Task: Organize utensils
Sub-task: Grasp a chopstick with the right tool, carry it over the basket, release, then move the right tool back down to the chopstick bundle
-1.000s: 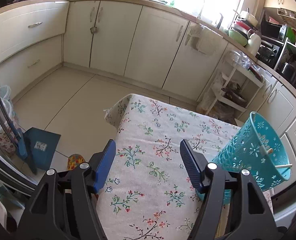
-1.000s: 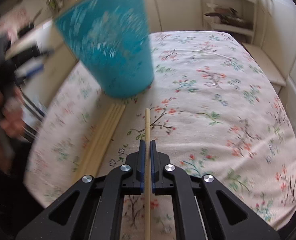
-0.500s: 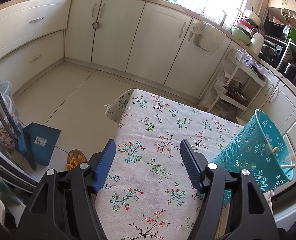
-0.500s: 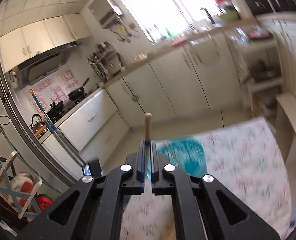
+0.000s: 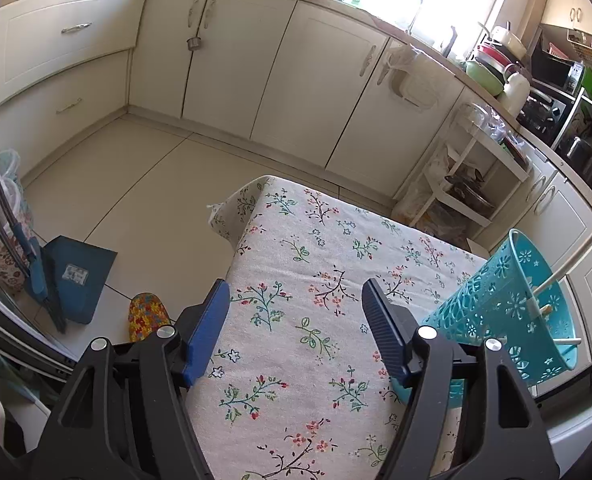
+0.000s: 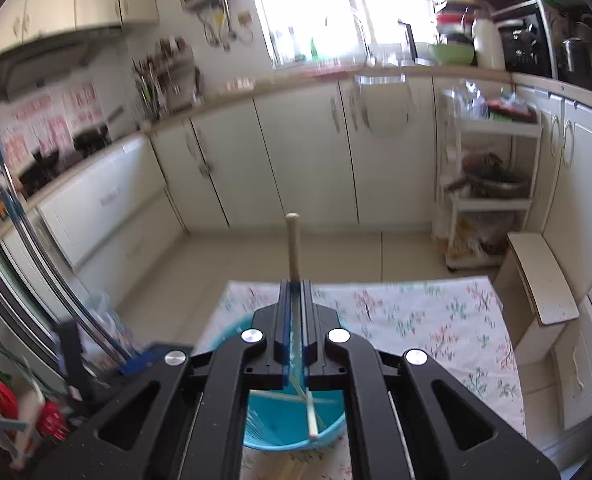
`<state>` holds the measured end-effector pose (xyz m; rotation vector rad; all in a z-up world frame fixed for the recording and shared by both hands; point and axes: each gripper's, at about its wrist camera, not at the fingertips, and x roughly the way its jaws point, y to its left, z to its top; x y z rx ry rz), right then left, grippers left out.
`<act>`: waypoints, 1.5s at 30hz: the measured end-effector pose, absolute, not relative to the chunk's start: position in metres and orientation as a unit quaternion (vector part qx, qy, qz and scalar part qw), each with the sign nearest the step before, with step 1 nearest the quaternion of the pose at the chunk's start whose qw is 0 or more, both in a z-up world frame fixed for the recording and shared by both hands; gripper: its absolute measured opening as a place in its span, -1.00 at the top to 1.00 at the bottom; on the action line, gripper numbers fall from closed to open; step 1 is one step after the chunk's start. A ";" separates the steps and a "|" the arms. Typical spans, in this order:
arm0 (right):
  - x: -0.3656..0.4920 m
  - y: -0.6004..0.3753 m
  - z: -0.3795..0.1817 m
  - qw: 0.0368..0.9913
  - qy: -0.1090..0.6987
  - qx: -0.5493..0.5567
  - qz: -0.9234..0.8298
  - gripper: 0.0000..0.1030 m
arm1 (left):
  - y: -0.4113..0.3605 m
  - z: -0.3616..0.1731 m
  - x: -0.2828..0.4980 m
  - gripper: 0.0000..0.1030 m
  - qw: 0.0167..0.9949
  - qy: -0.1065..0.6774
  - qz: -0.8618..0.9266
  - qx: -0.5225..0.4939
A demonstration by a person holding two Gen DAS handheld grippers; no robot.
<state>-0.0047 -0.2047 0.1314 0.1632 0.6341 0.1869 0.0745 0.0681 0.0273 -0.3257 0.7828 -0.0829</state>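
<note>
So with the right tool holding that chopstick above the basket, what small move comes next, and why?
Probably tip the chopstick down and lower it into the teal basket, then release: the right tool grips it directly over the open mouth, where other chopsticks already rest.

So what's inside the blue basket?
Inside the blue basket lie a few pale chopsticks, leaning against its wall. The right gripper covers part of the inside, so an exact count isn't possible.

Tilted teal basket (image 5: 508, 312) holding chopsticks (image 6: 311, 414)
</note>
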 end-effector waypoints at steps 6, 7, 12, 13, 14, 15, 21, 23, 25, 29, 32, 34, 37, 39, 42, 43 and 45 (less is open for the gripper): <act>-0.007 -0.204 0.114 0.934 0.334 0.089 0.087 0.87 | 0.065 0.026 0.075 -0.32 0.911 0.382 -0.039 -0.152; -0.010 -0.202 0.116 0.935 0.331 0.087 0.087 0.84 | 0.064 0.026 0.076 -0.32 0.910 0.383 -0.039 -0.151; -0.029 -0.191 0.130 0.946 0.304 0.068 0.087 0.48 | 0.060 0.026 0.075 -0.35 0.911 0.384 -0.039 -0.144; -0.038 -0.189 0.133 0.949 0.295 0.066 0.089 0.47 | 0.060 0.026 0.075 -0.36 0.912 0.384 -0.038 -0.142; -0.046 -0.186 0.136 0.951 0.288 0.064 0.092 0.45 | 0.059 0.026 0.075 -0.37 0.912 0.384 -0.038 -0.139; -0.055 -0.183 0.138 0.953 0.281 0.062 0.096 0.40 | 0.059 0.025 0.074 -0.37 0.912 0.384 -0.037 -0.136; -0.097 -0.172 0.126 0.953 0.278 0.054 0.107 0.25 | 0.054 0.026 0.072 -0.40 0.915 0.382 -0.036 -0.125; -0.104 -0.171 0.117 0.950 0.289 0.061 0.104 0.19 | 0.052 0.027 0.071 -0.41 0.918 0.378 -0.034 -0.118; -0.109 -0.170 0.101 0.943 0.310 0.063 0.101 0.13 | 0.051 0.028 0.069 -0.42 0.920 0.375 -0.032 -0.111; -0.108 -0.169 0.062 0.928 0.359 0.054 0.079 0.13 | 0.047 0.028 0.068 -0.45 0.922 0.374 -0.031 -0.099; -0.103 -0.177 0.039 0.916 0.389 0.071 0.066 0.13 | 0.045 0.027 0.067 -0.46 0.923 0.374 -0.029 -0.088; -0.100 -0.180 0.027 0.909 0.404 0.080 0.059 0.13 | 0.044 0.026 0.066 -0.47 0.924 0.373 -0.028 -0.083; -0.097 -0.181 0.014 0.905 0.415 0.078 0.051 0.16 | 0.042 0.025 0.066 -0.50 0.923 0.375 -0.029 -0.078; -0.096 -0.181 0.005 0.902 0.422 0.077 0.049 0.18 | 0.041 0.024 0.066 -0.52 0.923 0.376 -0.030 -0.075; -0.096 -0.178 -0.007 0.897 0.433 0.074 0.045 0.20 | 0.038 0.019 0.067 -0.54 0.923 0.379 -0.027 -0.066; -0.097 -0.178 -0.011 0.896 0.436 0.074 0.044 0.20 | 0.038 0.017 0.068 -0.54 0.921 0.382 -0.028 -0.064; -0.096 -0.178 -0.016 0.894 0.441 0.075 0.041 0.20 | 0.037 0.014 0.070 -0.54 0.919 0.389 -0.030 -0.063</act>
